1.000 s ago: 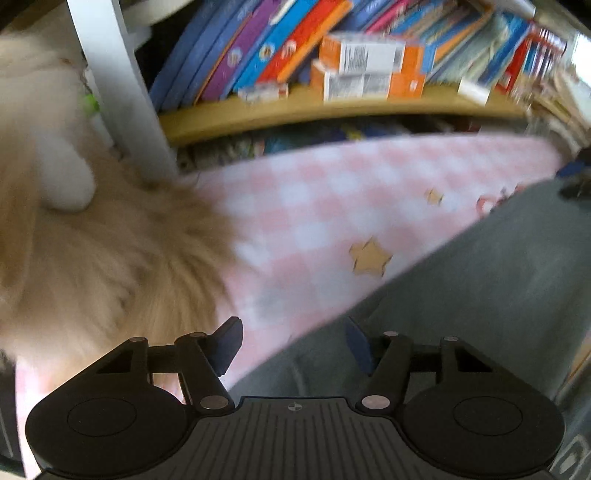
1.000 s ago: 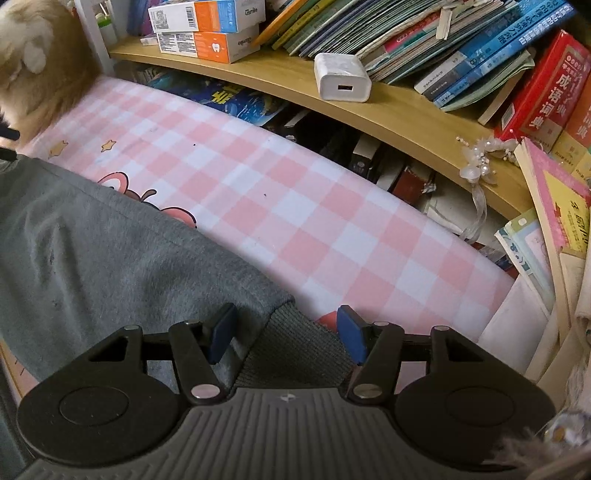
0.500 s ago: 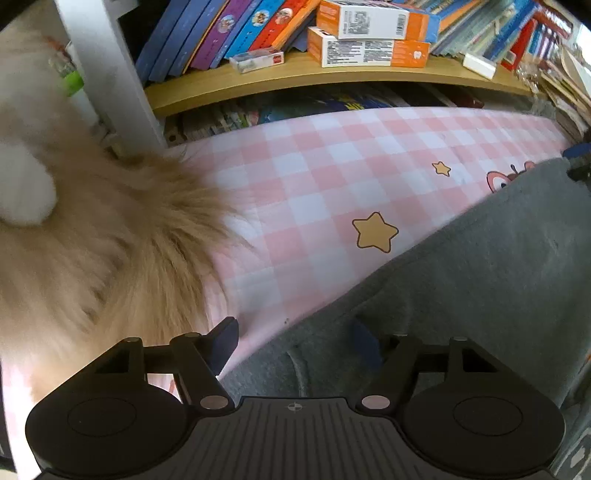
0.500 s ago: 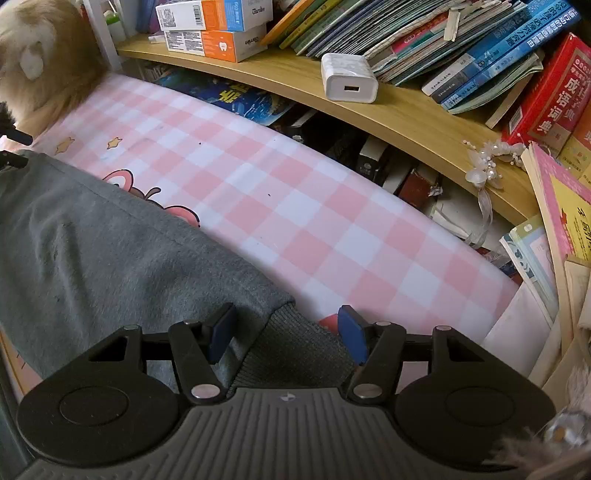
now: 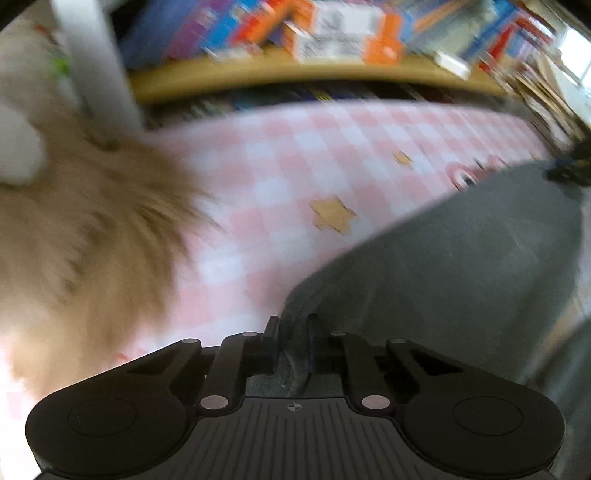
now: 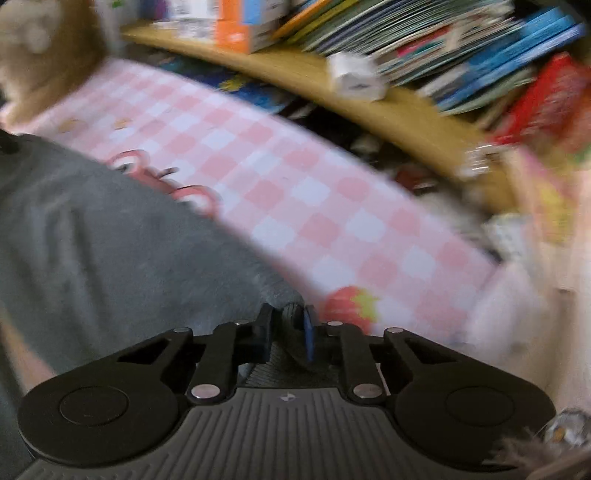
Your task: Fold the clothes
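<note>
A grey garment [image 5: 461,266] lies spread on a pink-and-white checked sheet [image 5: 295,177]. My left gripper [image 5: 293,332] is closing its jaws on the garment's near left corner, and a fold of grey cloth is pinched between the pads. In the right wrist view the same grey garment [image 6: 110,240] stretches to the left. My right gripper [image 6: 288,321] is closing on its ribbed right corner, with cloth squeezed between the blue pads. The right gripper [image 5: 570,166] also shows small at the far right of the left wrist view. Both views are blurred.
A fluffy tan and white animal [image 5: 74,229] lies on the sheet close to the left gripper. A wooden shelf [image 6: 406,99] with books, orange boxes [image 5: 343,33] and a white charger [image 6: 356,75] runs along the far side. A white post [image 5: 96,62] stands at the back left.
Both grippers have gone from open astride the garment's corners to pinching the cloth. The views have shifted slightly and turned blurry, and the right corner has lifted a little.
</note>
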Action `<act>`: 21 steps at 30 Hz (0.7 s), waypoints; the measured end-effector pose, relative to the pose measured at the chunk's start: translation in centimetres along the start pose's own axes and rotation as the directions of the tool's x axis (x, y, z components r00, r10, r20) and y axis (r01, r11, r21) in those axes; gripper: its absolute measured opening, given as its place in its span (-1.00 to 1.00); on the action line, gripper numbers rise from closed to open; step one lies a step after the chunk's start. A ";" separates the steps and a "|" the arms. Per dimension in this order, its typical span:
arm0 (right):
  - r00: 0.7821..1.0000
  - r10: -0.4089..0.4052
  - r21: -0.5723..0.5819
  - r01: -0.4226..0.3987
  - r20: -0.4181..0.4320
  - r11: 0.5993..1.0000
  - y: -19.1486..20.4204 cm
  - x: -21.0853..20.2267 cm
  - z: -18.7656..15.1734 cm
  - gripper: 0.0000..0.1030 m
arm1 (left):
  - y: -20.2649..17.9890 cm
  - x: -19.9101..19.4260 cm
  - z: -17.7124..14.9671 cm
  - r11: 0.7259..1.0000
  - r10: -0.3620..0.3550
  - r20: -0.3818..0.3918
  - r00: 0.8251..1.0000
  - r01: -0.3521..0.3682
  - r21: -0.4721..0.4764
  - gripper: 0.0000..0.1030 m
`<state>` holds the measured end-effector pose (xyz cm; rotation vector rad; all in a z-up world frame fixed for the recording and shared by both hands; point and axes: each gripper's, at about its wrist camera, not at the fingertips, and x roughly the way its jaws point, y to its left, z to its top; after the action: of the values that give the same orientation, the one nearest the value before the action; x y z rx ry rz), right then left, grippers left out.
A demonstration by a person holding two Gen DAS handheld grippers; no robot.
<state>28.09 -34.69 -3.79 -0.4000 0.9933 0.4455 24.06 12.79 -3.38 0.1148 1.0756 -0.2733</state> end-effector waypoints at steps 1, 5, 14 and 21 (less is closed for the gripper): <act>0.999 -0.027 0.016 0.026 0.036 1.000 0.2 -0.9 0.0 -0.73 | 0.2 -0.8 0.1 1.000 0.009 0.046 0.999 -0.008 -0.024 -0.75; 0.986 -0.099 0.059 0.092 0.131 0.994 1.4 -4.3 -0.1 -0.74 | -0.2 -3.5 -0.1 1.000 0.005 0.127 0.992 -0.004 -0.010 -0.75; 0.956 -0.212 0.110 0.192 0.202 0.975 5.6 -10.8 -4.2 -0.75 | -2.5 -9.5 -4.0 0.997 0.009 0.308 0.951 -0.033 0.075 -0.74; 0.934 -0.285 0.183 0.249 0.213 0.951 10.5 -15.7 -9.7 -0.76 | -5.2 -13.3 -9.2 0.989 0.002 0.393 0.919 -0.061 0.137 -0.74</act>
<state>8.30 -33.59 3.81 -0.3282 0.7207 0.1623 8.89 12.09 4.15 0.2005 0.6521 -0.3307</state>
